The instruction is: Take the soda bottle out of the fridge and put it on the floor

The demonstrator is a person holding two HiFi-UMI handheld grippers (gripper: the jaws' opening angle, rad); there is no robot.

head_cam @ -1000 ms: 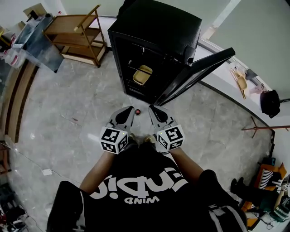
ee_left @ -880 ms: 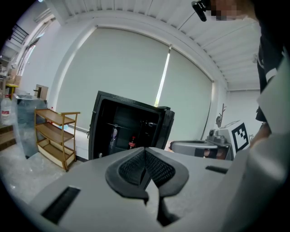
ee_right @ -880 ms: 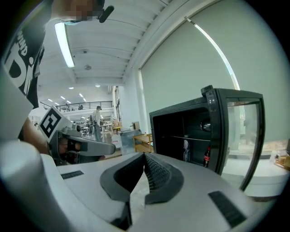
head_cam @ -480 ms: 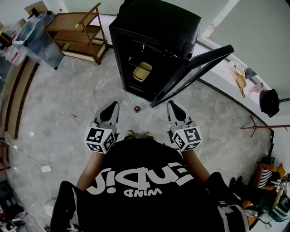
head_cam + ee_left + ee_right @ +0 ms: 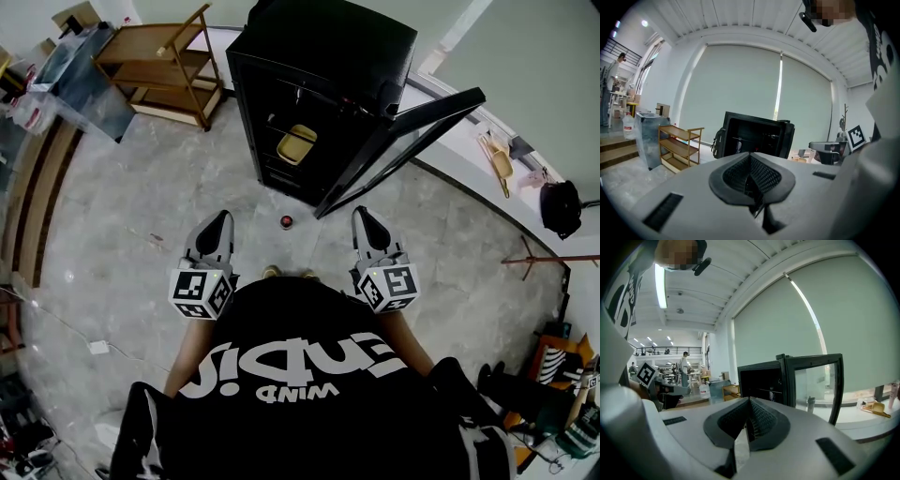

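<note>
The soda bottle [image 5: 286, 222], seen from above as a small red cap, stands on the grey floor just in front of the black fridge [image 5: 319, 56]. The fridge's glass door [image 5: 403, 141] hangs open to the right. My left gripper [image 5: 221, 217] is left of the bottle and my right gripper [image 5: 361, 214] is right of it; both are well clear of it. In the left gripper view the left gripper [image 5: 751, 157] has its pads together and nothing between them. The right gripper [image 5: 749, 400] looks the same in its own view. A yellow container [image 5: 295, 145] sits on a fridge shelf.
A wooden shelf rack [image 5: 169, 66] and a clear plastic bin [image 5: 70, 80] stand at the back left. A dustpan [image 5: 497, 159] and a black bag [image 5: 560, 208] lie along the right wall. My feet [image 5: 286, 274] are just behind the bottle.
Both grippers have drawn back from the bottle and spread apart, left one leftward, right one rightward. The bottle stays standing on the floor.
</note>
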